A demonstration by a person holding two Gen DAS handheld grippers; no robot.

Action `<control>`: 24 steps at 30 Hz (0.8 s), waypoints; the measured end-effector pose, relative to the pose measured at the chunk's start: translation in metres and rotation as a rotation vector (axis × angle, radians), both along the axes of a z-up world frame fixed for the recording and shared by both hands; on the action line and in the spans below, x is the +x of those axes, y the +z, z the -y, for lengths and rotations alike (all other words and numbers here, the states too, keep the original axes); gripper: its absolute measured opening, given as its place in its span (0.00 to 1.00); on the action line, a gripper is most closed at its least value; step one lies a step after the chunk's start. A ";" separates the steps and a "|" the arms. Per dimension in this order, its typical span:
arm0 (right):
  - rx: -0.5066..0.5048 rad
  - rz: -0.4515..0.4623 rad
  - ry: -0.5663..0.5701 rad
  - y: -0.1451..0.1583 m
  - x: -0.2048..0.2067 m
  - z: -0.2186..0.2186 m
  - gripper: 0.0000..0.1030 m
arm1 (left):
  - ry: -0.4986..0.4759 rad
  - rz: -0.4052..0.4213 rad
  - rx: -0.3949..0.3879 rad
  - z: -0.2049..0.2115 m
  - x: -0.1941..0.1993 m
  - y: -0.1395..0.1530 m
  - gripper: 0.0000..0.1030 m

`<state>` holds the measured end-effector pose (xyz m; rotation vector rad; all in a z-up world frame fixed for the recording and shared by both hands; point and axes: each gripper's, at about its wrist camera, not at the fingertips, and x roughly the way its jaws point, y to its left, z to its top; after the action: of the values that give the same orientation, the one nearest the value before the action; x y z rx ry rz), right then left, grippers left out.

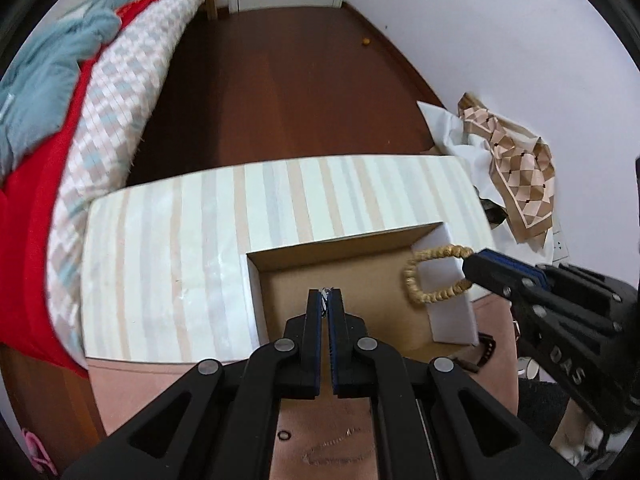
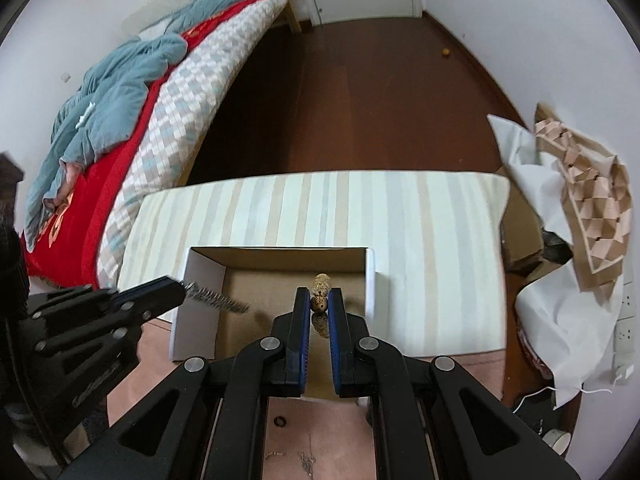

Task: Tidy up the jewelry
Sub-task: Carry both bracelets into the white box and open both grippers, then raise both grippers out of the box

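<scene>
A pinkish-tan table top (image 1: 132, 392) is carrying everything here. A striped white and beige mat (image 1: 168, 264) is lying across its far edge, reaching from the left side almost to the right. A shallow white cardboard box (image 2: 200, 280) with a brown inside is sitting on the near part of that mat, its near end reaching onto the bare table top. A small dark ring (image 2: 279, 421) is lying on the table top close to the near edge, and thin bits of chain (image 2: 307, 460) are lying just beside it.
</scene>
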<state>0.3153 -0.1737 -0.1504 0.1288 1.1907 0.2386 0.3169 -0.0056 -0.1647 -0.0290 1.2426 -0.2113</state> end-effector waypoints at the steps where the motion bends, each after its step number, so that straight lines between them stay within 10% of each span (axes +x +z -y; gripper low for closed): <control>1: 0.013 -0.014 0.008 -0.006 0.004 -0.002 0.09 | 0.005 -0.011 -0.004 -0.001 0.004 -0.004 0.01; 13: 0.034 -0.088 0.018 -0.021 0.018 -0.009 0.19 | 0.039 -0.016 0.011 -0.006 0.013 0.000 0.08; 15: 0.000 -0.077 0.016 -0.019 0.016 -0.008 0.38 | 0.053 0.006 0.039 -0.008 0.009 0.004 0.20; 17: -0.056 -0.079 0.002 -0.018 0.010 -0.006 0.51 | 0.068 0.028 0.071 -0.011 0.004 0.007 0.59; 24: -0.232 -0.017 -0.022 -0.015 -0.013 -0.010 0.84 | 0.131 0.102 0.147 -0.023 -0.024 0.010 0.92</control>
<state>0.3018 -0.1641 -0.1650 -0.0590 1.2244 0.0790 0.2926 0.0171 -0.1548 0.0271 1.1475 -0.0071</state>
